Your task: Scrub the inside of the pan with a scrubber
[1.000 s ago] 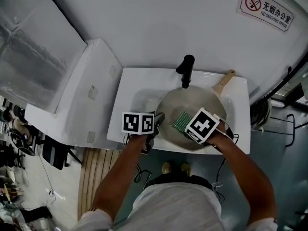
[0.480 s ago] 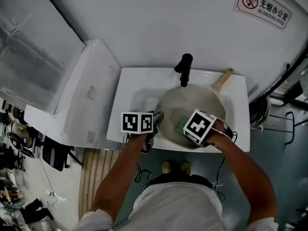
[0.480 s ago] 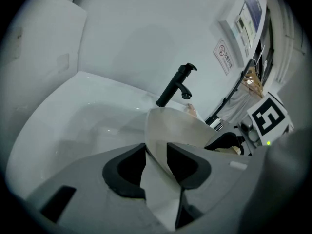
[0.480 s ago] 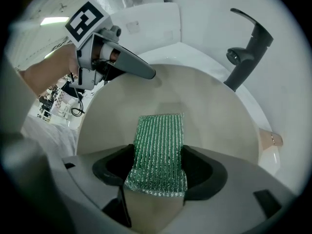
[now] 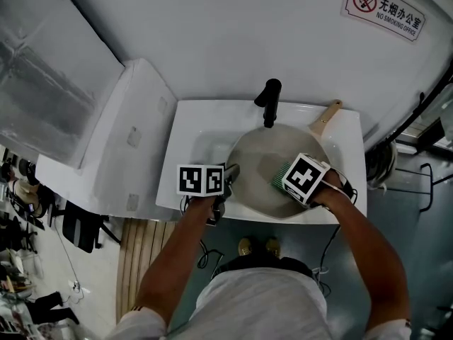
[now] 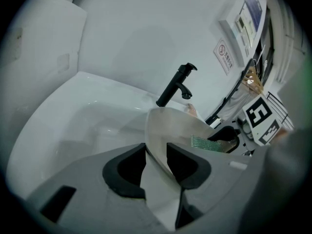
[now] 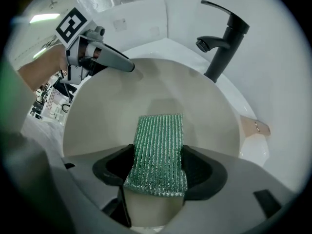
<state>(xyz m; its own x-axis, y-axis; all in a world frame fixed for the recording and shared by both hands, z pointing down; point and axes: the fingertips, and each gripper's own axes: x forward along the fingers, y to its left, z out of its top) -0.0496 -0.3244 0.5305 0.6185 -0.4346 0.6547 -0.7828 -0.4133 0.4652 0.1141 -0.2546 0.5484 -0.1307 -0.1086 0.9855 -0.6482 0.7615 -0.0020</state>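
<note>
A pale round pan (image 5: 265, 163) with a wooden handle (image 5: 326, 120) lies in the white sink (image 5: 198, 129). My left gripper (image 5: 231, 175) is shut on the pan's near-left rim (image 6: 152, 140), which runs between its two pads. My right gripper (image 7: 158, 173) is shut on a green mesh scrubber (image 7: 159, 147). The scrubber's free end lies flat on the pan's inner floor (image 7: 146, 99), right of centre in the head view, where the scrubber (image 5: 280, 173) sticks out from under the right gripper's marker cube (image 5: 307, 178).
A black faucet (image 5: 269, 102) stands at the sink's back edge, its spout (image 7: 209, 44) hanging over the pan's far side. A white cabinet (image 5: 113, 154) adjoins the sink on the left. A wall sign (image 5: 383, 9) hangs at the upper right.
My right gripper has slid the scrubber to the right and slightly away across the pan floor. The left gripper and the pan have stayed in place.
</note>
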